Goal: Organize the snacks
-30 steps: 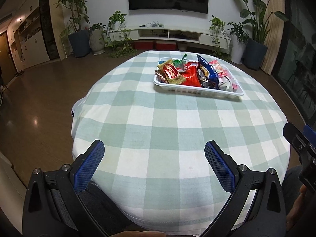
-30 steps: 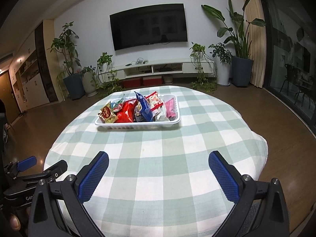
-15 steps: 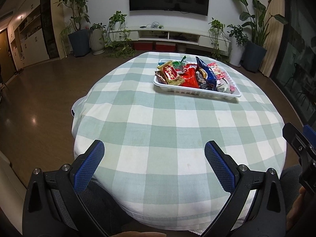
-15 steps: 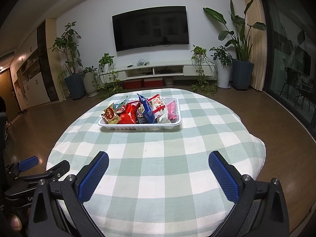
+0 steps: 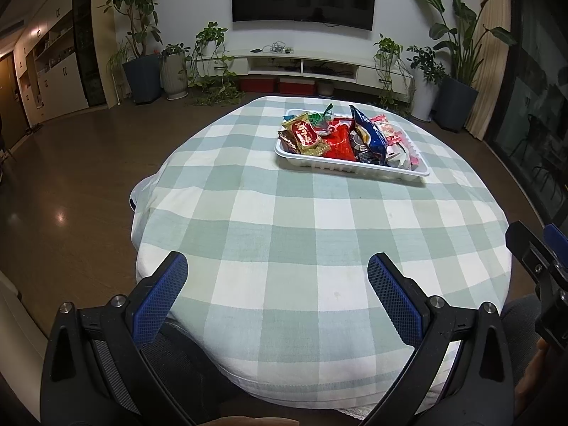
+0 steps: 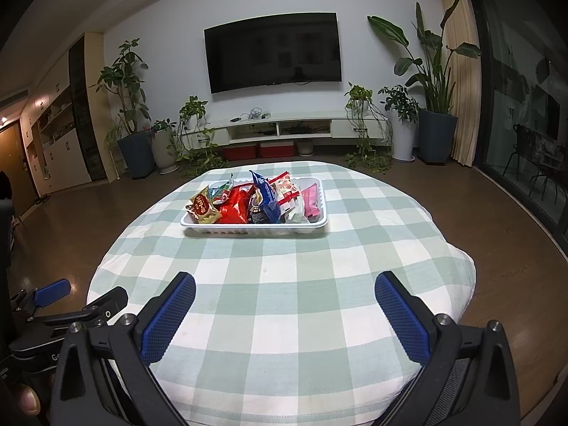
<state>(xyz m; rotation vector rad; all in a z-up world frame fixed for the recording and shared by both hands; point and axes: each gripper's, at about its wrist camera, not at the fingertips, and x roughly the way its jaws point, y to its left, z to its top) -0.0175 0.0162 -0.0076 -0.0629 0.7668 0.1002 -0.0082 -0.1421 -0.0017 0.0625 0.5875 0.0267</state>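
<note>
A white tray (image 5: 349,167) full of snack packets stands on the far side of the round table; it also shows in the right wrist view (image 6: 255,228). Among the packets are a gold and red one (image 5: 308,136), a red bag (image 5: 339,142) and an upright blue bag (image 5: 369,133). My left gripper (image 5: 277,280) is open and empty above the table's near edge. My right gripper (image 6: 284,300) is open and empty, also at the near edge, well short of the tray. The right gripper's side shows at the right of the left wrist view (image 5: 539,262).
The table wears a green and white checked cloth (image 5: 301,220). Behind it are a TV (image 6: 273,51), a low white TV stand (image 6: 284,129) and several potted plants (image 6: 431,106). Brown floor surrounds the table.
Both grippers have drawn back and lifted a little from the table; the tray looks smaller and farther away. Both stay open and empty.
</note>
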